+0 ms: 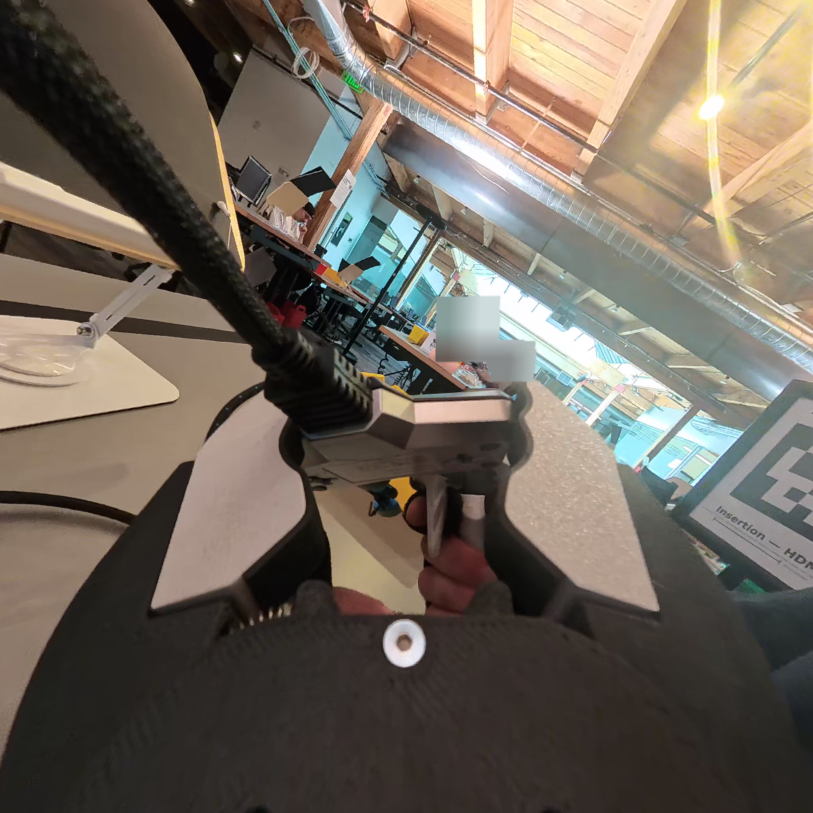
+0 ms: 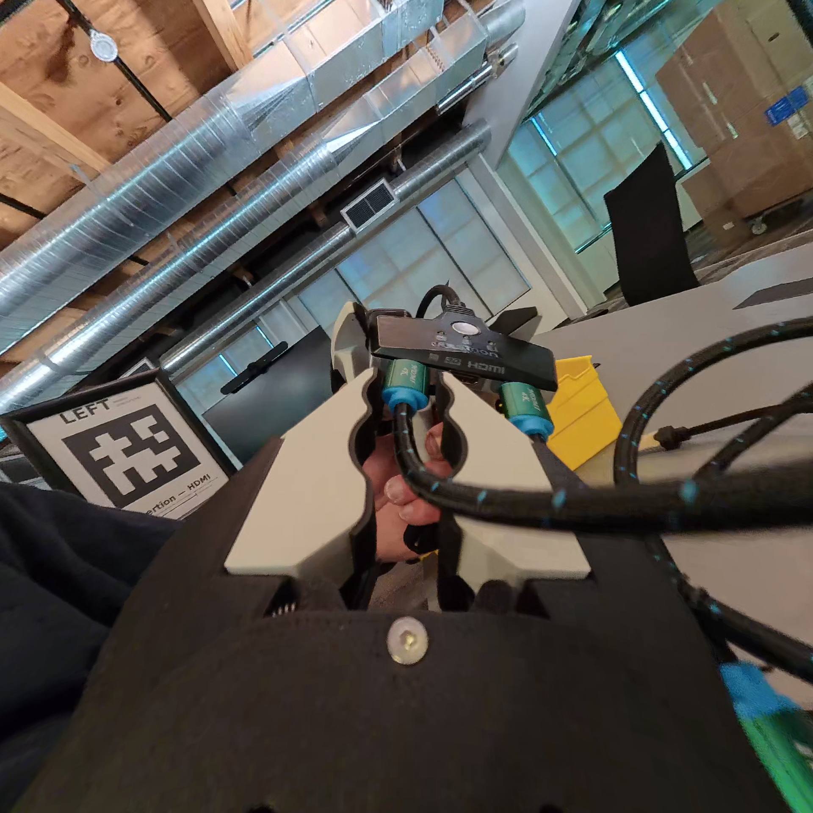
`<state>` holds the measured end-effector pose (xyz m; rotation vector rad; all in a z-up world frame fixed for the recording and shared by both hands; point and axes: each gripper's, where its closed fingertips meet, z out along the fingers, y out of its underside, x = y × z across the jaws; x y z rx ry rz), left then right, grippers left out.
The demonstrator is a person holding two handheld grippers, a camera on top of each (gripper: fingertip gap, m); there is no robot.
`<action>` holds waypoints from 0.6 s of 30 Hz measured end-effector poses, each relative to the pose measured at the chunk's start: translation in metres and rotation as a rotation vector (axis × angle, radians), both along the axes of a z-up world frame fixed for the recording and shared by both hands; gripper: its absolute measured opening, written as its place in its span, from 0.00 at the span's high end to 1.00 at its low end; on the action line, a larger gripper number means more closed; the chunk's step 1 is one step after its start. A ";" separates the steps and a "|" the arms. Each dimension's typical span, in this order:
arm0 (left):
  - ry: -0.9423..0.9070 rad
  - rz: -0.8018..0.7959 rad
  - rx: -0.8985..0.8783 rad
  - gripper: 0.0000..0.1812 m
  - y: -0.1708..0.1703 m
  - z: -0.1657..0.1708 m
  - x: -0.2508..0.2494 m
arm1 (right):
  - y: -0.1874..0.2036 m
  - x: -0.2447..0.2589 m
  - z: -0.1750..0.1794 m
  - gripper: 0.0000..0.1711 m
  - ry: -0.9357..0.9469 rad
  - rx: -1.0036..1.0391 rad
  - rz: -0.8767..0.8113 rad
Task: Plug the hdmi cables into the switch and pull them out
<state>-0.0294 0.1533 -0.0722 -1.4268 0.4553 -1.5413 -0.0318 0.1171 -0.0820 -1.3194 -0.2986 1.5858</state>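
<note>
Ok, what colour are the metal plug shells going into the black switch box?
Green shells, blue collars; right wrist view shows best.

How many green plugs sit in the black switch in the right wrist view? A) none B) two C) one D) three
B: two green plugs, one between the right tongs and one to its right, sit in the edge of the switch, with an empty port between them.
</note>
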 end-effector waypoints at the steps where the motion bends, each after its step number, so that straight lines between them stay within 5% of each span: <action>1: 0.000 -0.005 -0.001 0.49 -0.001 -0.001 0.002 | -0.002 -0.003 -0.001 0.87 -0.003 -0.001 0.016; 9: 0.015 0.003 0.018 0.50 -0.004 -0.001 0.003 | -0.005 -0.004 -0.002 0.89 0.027 -0.054 0.078; 18: 0.064 -0.171 0.069 0.45 -0.022 0.001 0.008 | -0.016 0.000 0.002 0.89 -0.259 0.164 0.072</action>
